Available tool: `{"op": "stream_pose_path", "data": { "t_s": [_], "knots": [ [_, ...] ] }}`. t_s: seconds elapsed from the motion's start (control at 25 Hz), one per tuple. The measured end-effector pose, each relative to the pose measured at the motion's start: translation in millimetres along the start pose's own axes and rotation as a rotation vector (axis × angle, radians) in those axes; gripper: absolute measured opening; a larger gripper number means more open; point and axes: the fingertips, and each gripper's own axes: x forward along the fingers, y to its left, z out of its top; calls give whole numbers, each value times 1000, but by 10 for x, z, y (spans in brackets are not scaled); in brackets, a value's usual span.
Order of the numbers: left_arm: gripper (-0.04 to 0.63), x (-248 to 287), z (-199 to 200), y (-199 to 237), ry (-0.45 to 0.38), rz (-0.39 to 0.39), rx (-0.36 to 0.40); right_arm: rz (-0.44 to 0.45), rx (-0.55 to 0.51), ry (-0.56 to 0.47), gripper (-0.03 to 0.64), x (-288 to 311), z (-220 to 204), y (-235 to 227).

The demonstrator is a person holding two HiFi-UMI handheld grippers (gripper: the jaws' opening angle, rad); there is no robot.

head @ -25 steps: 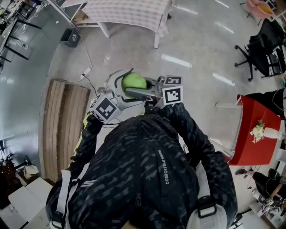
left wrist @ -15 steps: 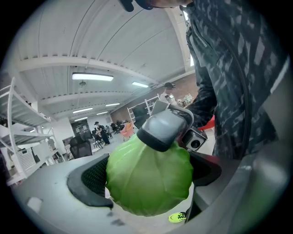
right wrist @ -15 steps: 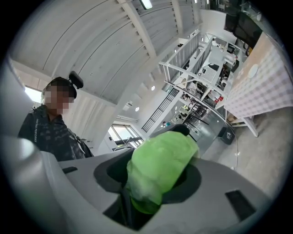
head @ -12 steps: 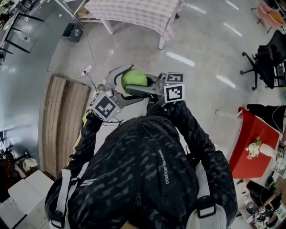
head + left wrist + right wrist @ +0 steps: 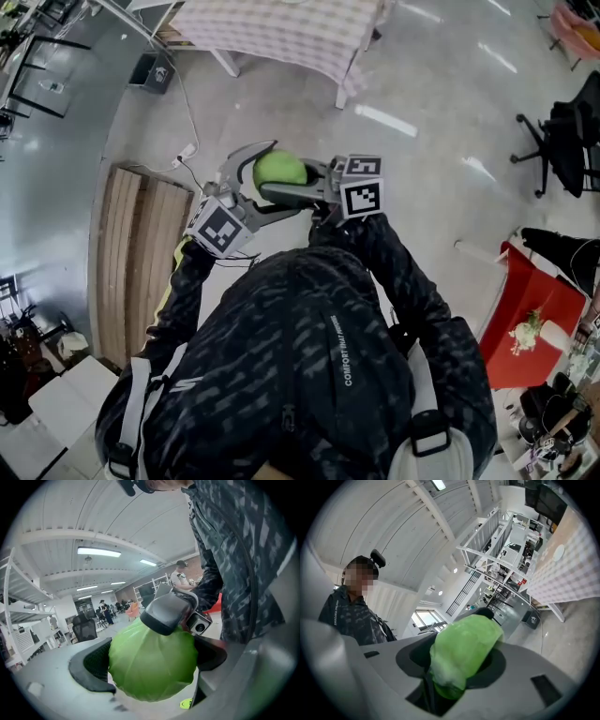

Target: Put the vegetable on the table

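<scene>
Green cabbage (image 5: 279,171) sits pinched by left hand-held gripper (image 5: 151,667) and right hand-held gripper (image 5: 459,660) together, likely for steadiness; counter (image 5: 281,33) lies ahead

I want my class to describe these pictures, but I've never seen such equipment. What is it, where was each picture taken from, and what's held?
There is no robot: a person in a dark jacket holds a two-jaw gripper in each hand. One picture comes from a camera on the head, looking down. The others come from cameras riding on the left gripper and the right gripper, looking along their jaws. Both grippers clamp one round green vegetable, held above the floor. A table with a checked cloth stands ahead.
</scene>
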Motion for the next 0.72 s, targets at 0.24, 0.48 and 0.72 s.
{"op": "stream_pose_path", "data": {
  "t_s": [0.24, 0.48, 0.72],
  "knots": [
    [502, 255, 27, 431, 16, 8, -14, 6, 16, 13, 170, -98, 418, -247],
    [502, 483, 23, 839, 31, 22, -13, 19, 17, 21, 172, -190, 778, -514],
    [502, 623, 85, 1210, 28, 40, -26, 16, 21, 31, 172, -225, 1102, -694]
  ]
}}
